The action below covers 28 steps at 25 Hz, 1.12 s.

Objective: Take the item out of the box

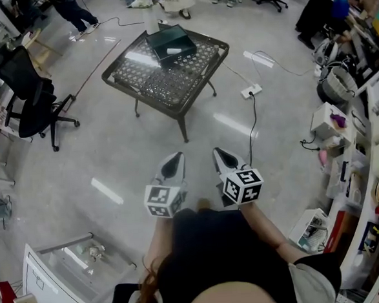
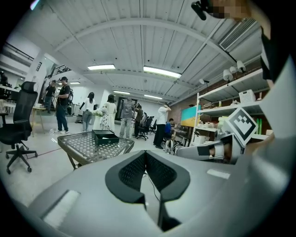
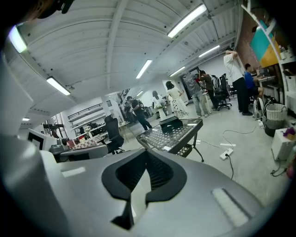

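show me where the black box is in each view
Head view: box at top centre, on the far end of the table.
Left gripper view: box left of centre, on the table.
Right gripper view: box just right of centre, on the table.
Shared landmark: the mesh table under it.

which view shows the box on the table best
The head view: it looks down on the box, showing its whole top and a pale item there. Both gripper views show it far off, small and side-on.
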Each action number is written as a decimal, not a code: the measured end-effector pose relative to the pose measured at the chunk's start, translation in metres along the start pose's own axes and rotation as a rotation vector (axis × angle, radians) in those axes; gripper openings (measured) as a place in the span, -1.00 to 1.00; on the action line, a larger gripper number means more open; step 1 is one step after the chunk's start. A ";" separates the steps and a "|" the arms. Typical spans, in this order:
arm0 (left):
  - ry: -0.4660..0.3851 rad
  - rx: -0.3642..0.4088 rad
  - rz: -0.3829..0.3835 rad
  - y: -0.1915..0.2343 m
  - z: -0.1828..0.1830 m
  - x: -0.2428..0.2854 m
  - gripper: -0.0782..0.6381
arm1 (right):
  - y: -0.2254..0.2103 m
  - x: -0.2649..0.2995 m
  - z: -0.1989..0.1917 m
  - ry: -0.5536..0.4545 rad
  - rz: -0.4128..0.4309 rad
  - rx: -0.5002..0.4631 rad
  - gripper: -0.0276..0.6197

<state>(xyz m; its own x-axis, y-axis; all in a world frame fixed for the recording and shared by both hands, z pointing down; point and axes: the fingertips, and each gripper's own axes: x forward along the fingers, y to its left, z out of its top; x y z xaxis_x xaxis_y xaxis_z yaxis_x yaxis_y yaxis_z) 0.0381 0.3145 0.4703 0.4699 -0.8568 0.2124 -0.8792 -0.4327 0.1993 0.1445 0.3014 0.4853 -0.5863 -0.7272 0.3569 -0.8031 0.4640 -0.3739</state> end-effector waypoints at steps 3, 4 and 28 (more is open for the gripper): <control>-0.008 -0.008 0.010 0.004 0.002 0.003 -0.76 | 0.002 0.005 0.001 0.004 0.014 0.000 -0.91; -0.007 -0.010 0.011 0.004 0.001 0.003 -0.76 | 0.002 0.005 0.000 0.007 0.017 0.003 -0.91; 0.007 -0.022 -0.014 0.017 0.010 0.018 -0.76 | 0.002 0.024 0.001 0.027 0.000 0.055 -0.91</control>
<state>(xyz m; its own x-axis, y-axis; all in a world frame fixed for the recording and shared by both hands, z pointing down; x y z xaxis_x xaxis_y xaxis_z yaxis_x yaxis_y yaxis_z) 0.0306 0.2888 0.4675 0.4825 -0.8488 0.2160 -0.8708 -0.4383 0.2229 0.1291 0.2841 0.4924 -0.5899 -0.7128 0.3793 -0.7962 0.4354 -0.4201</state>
